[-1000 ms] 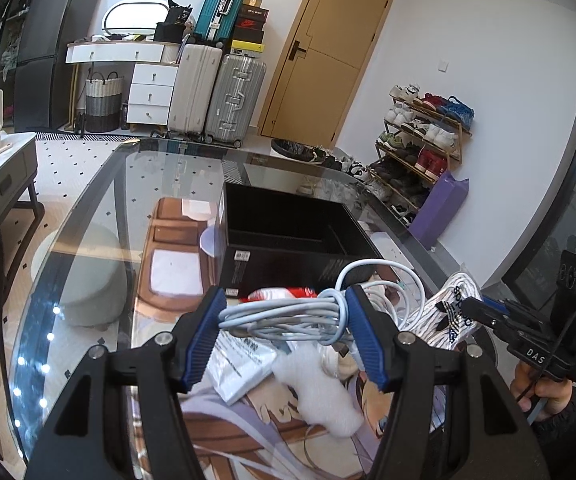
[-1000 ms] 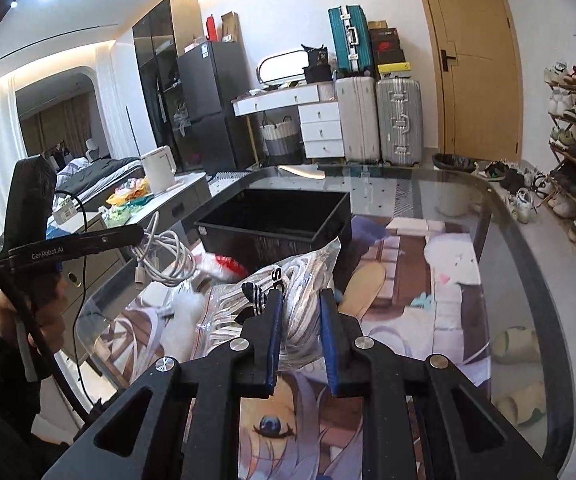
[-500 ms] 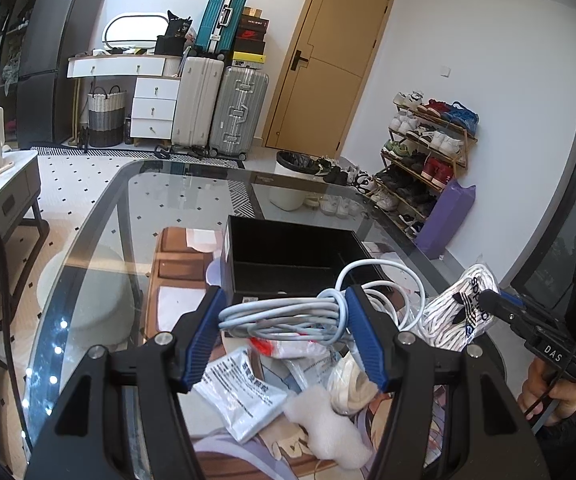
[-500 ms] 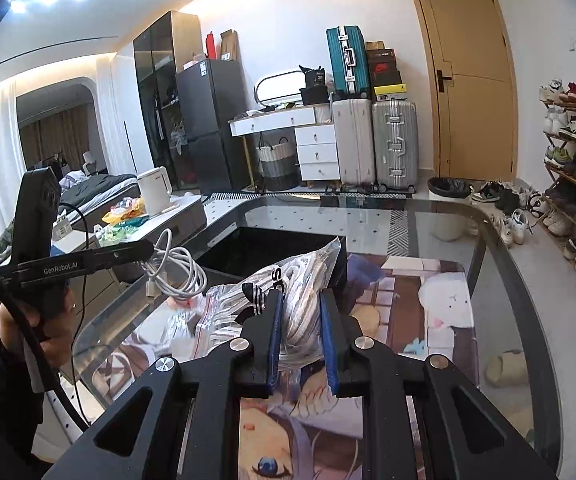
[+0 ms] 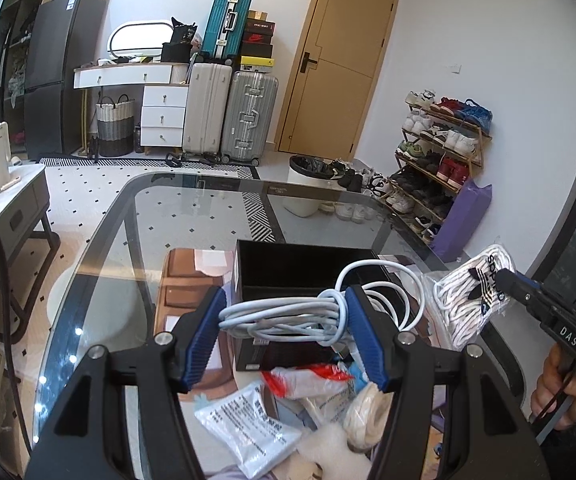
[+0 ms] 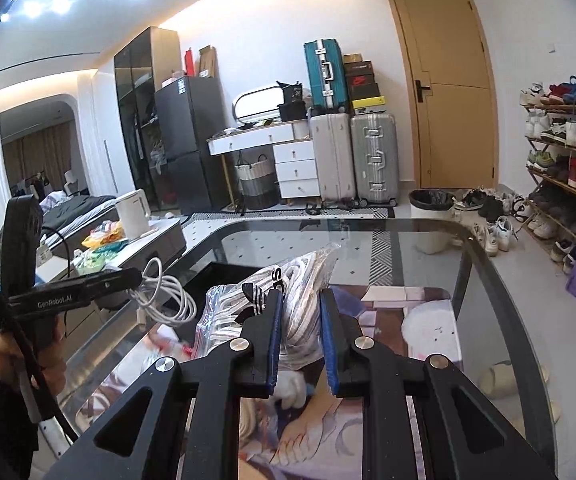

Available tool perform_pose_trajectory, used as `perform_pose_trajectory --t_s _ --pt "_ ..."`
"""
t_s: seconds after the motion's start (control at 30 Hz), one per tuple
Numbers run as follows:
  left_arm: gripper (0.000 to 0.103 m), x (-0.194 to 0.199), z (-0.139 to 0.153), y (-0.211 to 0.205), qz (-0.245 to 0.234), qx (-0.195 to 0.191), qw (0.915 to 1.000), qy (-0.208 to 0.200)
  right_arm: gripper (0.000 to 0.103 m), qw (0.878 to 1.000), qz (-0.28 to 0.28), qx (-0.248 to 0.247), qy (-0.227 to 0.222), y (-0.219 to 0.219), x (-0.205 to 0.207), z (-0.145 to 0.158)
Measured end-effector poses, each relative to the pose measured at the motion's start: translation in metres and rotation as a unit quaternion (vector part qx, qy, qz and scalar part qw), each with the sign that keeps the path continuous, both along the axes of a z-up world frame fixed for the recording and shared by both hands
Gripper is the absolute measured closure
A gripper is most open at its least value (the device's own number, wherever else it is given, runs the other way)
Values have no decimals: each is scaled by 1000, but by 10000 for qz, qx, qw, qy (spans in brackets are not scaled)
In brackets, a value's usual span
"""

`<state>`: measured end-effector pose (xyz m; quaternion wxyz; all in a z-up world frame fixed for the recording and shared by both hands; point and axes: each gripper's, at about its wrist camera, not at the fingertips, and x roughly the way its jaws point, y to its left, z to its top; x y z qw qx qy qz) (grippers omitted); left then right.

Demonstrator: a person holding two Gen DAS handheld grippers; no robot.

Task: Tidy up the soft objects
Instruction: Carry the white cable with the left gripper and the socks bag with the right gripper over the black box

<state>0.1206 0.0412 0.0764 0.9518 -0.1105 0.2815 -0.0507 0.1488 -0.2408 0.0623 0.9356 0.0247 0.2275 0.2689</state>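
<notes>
**A:** What is the left gripper (image 5: 286, 334) holding?

**B:** A bundle of white cable (image 5: 288, 318). The two blue pads press on it from both sides, so the jaws are about half way apart with the cable squeezed between them. One loop of the cable sticks up and out to the right.

**A:** Is the cable on the table?

**B:** No, it is up in the air. It hangs in front of the black box (image 5: 308, 264), which sits open on the glass table (image 5: 100, 264).

**A:** And the right gripper (image 6: 300, 336)?

**B:** Its jaws are very close together. They pinch a clear plastic bag (image 6: 288, 300) with white cord inside and black letters on it. The bag is lifted off the table too. From the left camera you can see it off to the right of the box.

**A:** What lies under the left gripper?

**B:** A little pile on the table. There is a silver packet (image 5: 248, 436) with writing on it, a red and white wrapper (image 5: 308, 380), a roll of pale rope (image 5: 364, 412) and a white fluffy lump (image 5: 328, 452).

**A:** Is anything in the box?

**B:** I cannot tell. The inside looks dark.

**A:** Can you see the person?

**B:** Only a hand (image 5: 560, 396) around the handle of the right gripper.
</notes>
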Motion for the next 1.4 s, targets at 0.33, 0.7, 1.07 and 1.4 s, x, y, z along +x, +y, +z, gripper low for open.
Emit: perform_pose_trajectory --t_s 0.33,0.7,1.07,1.4 --pt "42 29 1 -4 27 191 9998 -33 86 9997 -231 22 -35 14 33 2" --pt "42 57 -9 -4 94 307 9995 34 86 9992 -345 -202 44 45 76 -8" --pt "53 72 -21 -3 145 317 9992 179 86 9981 -374 -470 124 77 96 -24" --pt "56 75 -26 -7 51 333 9991 268 86 9979 -165 -526 345 92 115 -36"
